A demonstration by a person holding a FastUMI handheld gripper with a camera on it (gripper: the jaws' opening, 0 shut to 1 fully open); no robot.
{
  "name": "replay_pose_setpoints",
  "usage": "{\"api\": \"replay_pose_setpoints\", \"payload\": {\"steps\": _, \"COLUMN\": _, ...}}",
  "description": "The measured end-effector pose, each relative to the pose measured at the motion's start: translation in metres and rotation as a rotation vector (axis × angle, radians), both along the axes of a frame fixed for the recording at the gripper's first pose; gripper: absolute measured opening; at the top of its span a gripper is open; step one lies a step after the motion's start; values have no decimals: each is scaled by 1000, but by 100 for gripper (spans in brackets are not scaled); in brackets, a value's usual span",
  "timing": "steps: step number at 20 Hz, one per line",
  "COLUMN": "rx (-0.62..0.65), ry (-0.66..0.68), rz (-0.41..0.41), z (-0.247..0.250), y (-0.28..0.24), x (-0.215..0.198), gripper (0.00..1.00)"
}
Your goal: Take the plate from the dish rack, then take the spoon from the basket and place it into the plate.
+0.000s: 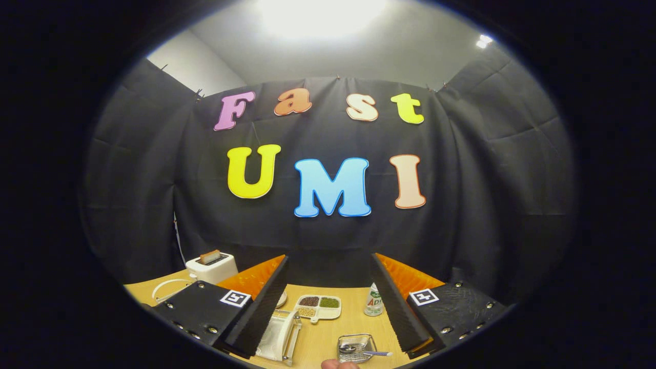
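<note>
Two fingers of the gripper (328, 307) stand wide apart, holding nothing, raised above the table (328, 333). Between them below: one dish rack (281, 335) holding one plate (288, 332) on edge near the left finger, one basket (356, 347) with one spoon (365, 352) near the right finger. Beyond: one divided dish (319, 307), one bottle (374, 301), one toaster (211, 266).

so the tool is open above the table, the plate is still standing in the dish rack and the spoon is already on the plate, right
Not quite: the gripper view shows the spoon still in the basket, not on the plate. The rest holds: the tool is open above the table, with the plate standing in the dish rack.
</note>
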State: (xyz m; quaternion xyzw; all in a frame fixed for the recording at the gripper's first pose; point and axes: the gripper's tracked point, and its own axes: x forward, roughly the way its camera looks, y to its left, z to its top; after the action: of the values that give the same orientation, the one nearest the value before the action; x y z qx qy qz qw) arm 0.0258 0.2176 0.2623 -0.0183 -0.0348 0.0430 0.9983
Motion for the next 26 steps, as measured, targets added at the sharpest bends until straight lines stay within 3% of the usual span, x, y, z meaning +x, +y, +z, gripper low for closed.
{"api": "replay_pose_setpoints", "payload": {"steps": 14, "rx": 90, "ry": 471, "rz": 95, "z": -75, "y": 83, "x": 34, "gripper": 97}}
{"api": "replay_pose_setpoints", "payload": {"steps": 26, "rx": 4, "ry": 812, "rz": 54, "z": -147, "y": 124, "x": 58, "gripper": 97}}
